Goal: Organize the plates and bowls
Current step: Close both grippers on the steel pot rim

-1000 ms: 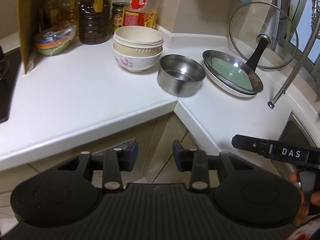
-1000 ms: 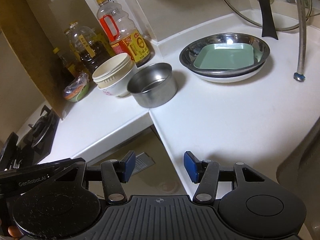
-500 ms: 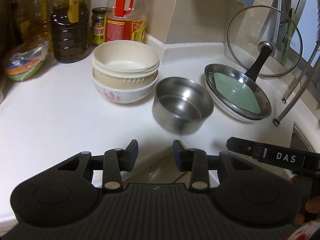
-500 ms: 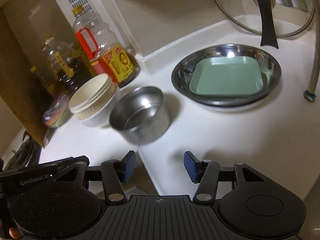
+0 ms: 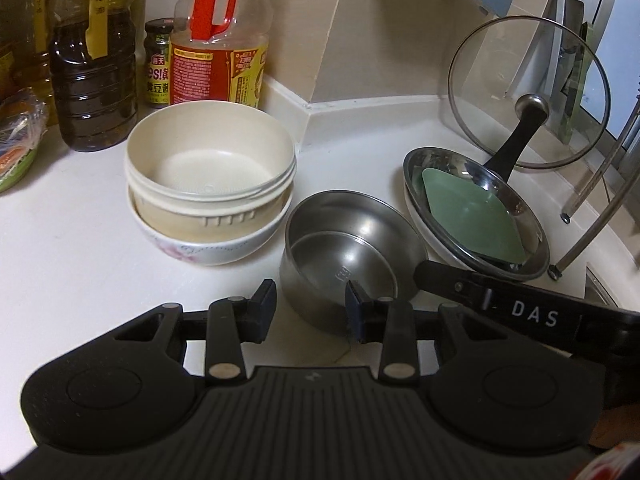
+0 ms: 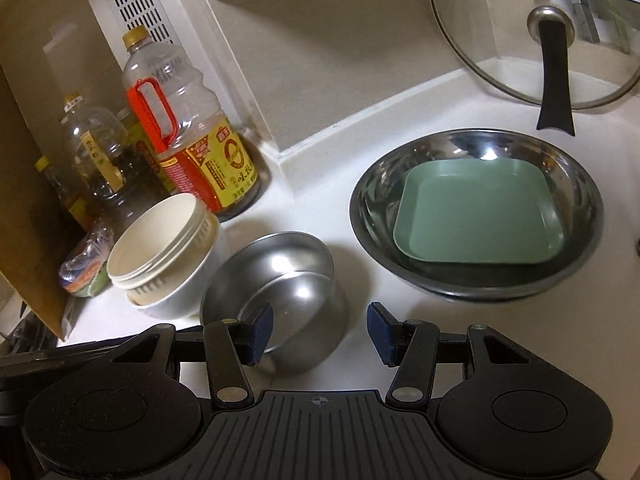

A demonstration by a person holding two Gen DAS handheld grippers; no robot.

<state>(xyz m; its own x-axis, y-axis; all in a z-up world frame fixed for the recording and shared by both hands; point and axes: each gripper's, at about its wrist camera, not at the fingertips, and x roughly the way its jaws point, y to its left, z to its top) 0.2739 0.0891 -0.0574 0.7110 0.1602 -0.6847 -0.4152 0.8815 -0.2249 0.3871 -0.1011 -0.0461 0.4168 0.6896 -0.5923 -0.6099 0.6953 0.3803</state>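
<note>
1. Hovering low at the table (image 5: pixel 80 264) edge: left hand-held gripper (image 5: pixel 310 306) and right hand-held gripper (image 6: pixel 320 332), both wide, empty, straddling the steel bowl (image 5: pixel 344 252).
2. Risk, as I judge it: both closing on one thin rim could tip the bowl off the near edge or knock it against the stacked bowls (image 5: pixel 208 188).
3. Count: three stacked bowls, one steel bowl, one steel dish (image 6: pixel 476 208) holding one green plate (image 6: pixel 476 208).
</note>
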